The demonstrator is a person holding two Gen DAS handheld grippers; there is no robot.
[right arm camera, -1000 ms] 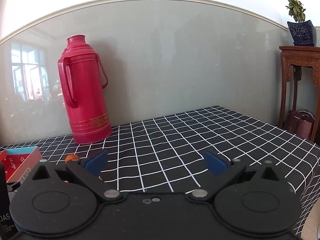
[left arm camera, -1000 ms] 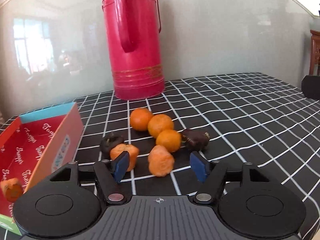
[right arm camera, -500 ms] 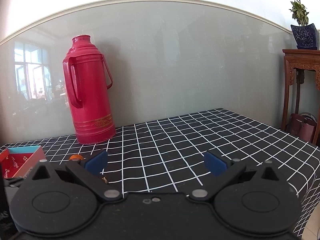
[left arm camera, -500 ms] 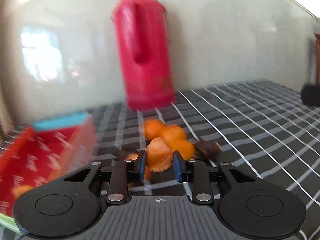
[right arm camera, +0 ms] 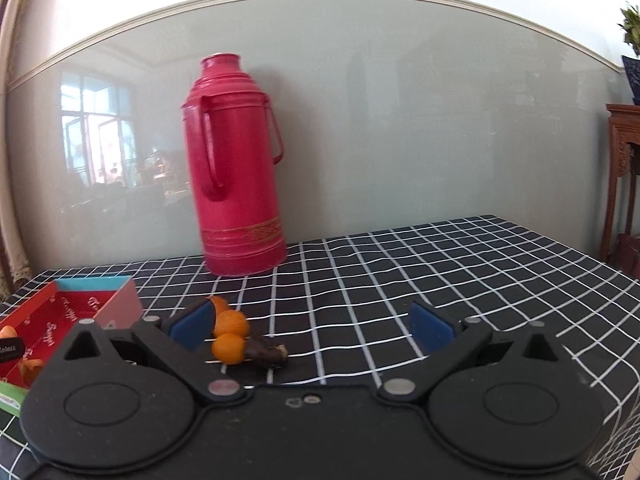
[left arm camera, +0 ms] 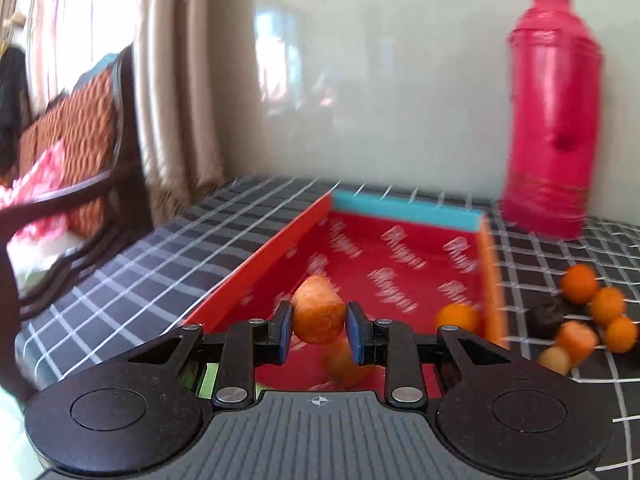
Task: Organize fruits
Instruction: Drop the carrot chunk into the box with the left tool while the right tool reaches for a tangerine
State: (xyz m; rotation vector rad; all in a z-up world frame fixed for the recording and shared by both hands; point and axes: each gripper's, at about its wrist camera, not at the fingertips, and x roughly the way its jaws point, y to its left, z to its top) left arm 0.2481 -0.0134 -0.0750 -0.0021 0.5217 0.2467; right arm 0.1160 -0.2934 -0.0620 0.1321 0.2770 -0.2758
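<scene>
L gripper (left arm camera: 319, 334) clamped on an orange fruit piece (left arm camera: 318, 315), blue pads (left arm camera: 285, 332) pressed on both its sides. Held fruit hangs above the near end of the red box (left arm camera: 400, 248), not touching the floor of it. Box sits at the left edge of the table (left arm camera: 132, 280), black cloth w/ white grid; box has red printed floor, teal far wall, orange right wall. In the box: one small orange fruit (left arm camera: 457, 317) against the right wall near the near end, plus a blurred orange bit (left arm camera: 344, 364) under the gripper, can't tell what exactly. Left-wrist view is motion-blurred.

R gripper (right arm camera: 312, 326) jaws wide apart, nothing between them, over the table's middle, near its front edge.

Loose fruit pile (left arm camera: 588, 316) on the cloth just right of the box, apart from its wall: several round orange ones (right arm camera: 229, 334), a dark shrivelled piece (right arm camera: 266, 354), a cut orange chunk (left arm camera: 576, 340), a paler yellowish one (left arm camera: 554, 359). Pieces touching or nearly so in a cluster.

Red thermos (right arm camera: 236, 168) upright toward the table's back edge, beyond pile, close to the grey wall (right arm camera: 400, 120). Curtain (left arm camera: 176, 80) and a chair w/ orange patterned cushion (left arm camera: 76, 128) off the table's left side. Wooden stand (right arm camera: 624, 168) w/ blue planter (right arm camera: 634, 76) at far right.
</scene>
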